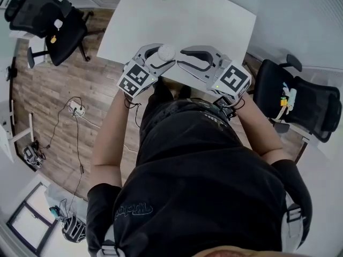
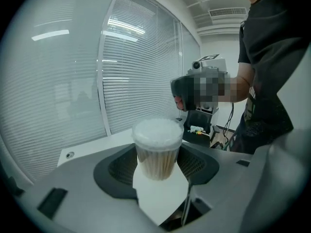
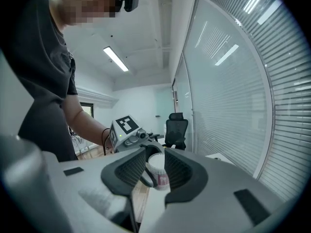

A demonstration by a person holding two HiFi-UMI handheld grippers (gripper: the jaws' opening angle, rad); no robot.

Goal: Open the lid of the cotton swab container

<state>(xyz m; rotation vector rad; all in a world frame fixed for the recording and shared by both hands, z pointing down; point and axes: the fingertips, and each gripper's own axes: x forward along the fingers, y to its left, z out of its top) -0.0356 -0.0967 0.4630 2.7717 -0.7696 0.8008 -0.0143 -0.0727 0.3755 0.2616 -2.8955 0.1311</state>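
Plastic, light and slick: the cotton swab container (image 2: 156, 152) hangs over the bench's (image 1: 177, 15) near edge, its body clamped in my left gripper's (image 2: 158, 168) fingers. Right gripper (image 3: 156, 166) fingers stand apart over that same edge, empty I think. I'd pinch the lid (image 2: 158, 131) rim gently.

The cotton swab container (image 2: 155, 155) is a small clear round tub, packed with pale sticks standing on end (their white cotton tips crowd the top). It stands upright, clamped low on its sides between the left gripper's (image 2: 158, 168) jaws, above the near edge of the white table (image 1: 177, 20). Its translucent lid (image 2: 158, 133) sits closed on top, slightly wider than the body.
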